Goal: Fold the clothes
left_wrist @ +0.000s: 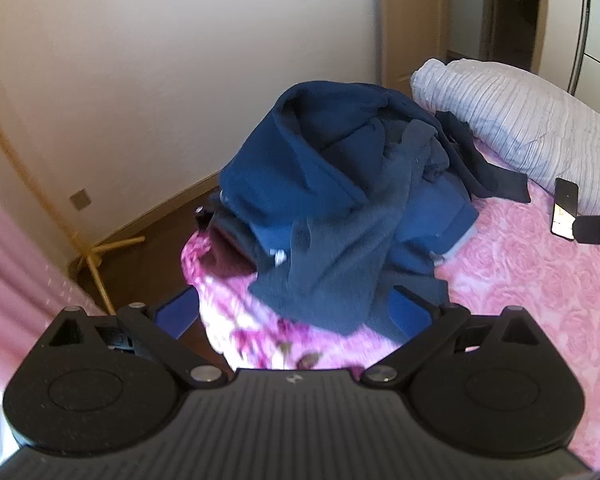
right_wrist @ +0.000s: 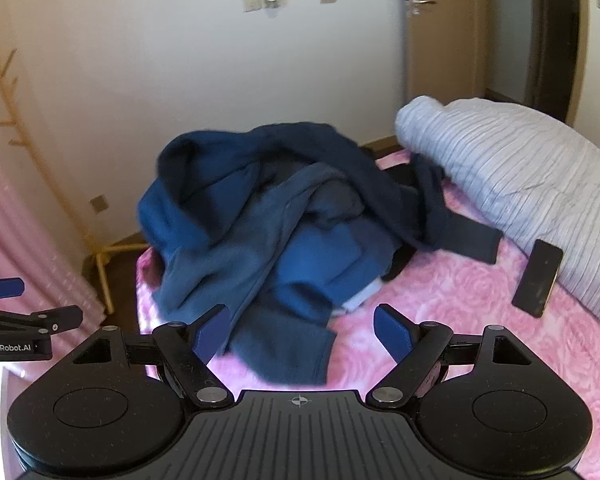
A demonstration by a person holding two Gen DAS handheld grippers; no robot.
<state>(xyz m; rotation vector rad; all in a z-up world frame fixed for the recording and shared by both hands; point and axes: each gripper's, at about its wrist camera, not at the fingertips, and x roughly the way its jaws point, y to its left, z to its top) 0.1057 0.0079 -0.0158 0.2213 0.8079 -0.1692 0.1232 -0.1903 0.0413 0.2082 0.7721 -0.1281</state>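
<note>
A: We see the heap of dark blue fleece clothes (right_wrist: 276,216) piled at the far left of the pink rose-patterned bed (right_wrist: 440,300); a black phone (right_wrist: 537,278) lies right, beside the grey striped quilt (right_wrist: 520,176).

B: Our left hand-held gripper (left_wrist: 296,312) gapes wide at the heap's near edge; our right hand-held gripper (right_wrist: 302,334) spreads wide too, holding nothing.

Counted: one heap of dark blue fleece garments (right_wrist: 268,216), separate pieces indistinguishable; one rolled grey ribbed quilt (right_wrist: 512,184); one flat black phone (right_wrist: 537,278); one pink rose-patterned bed cover (right_wrist: 480,332); one wooden coat stand (right_wrist: 8,92).
</note>
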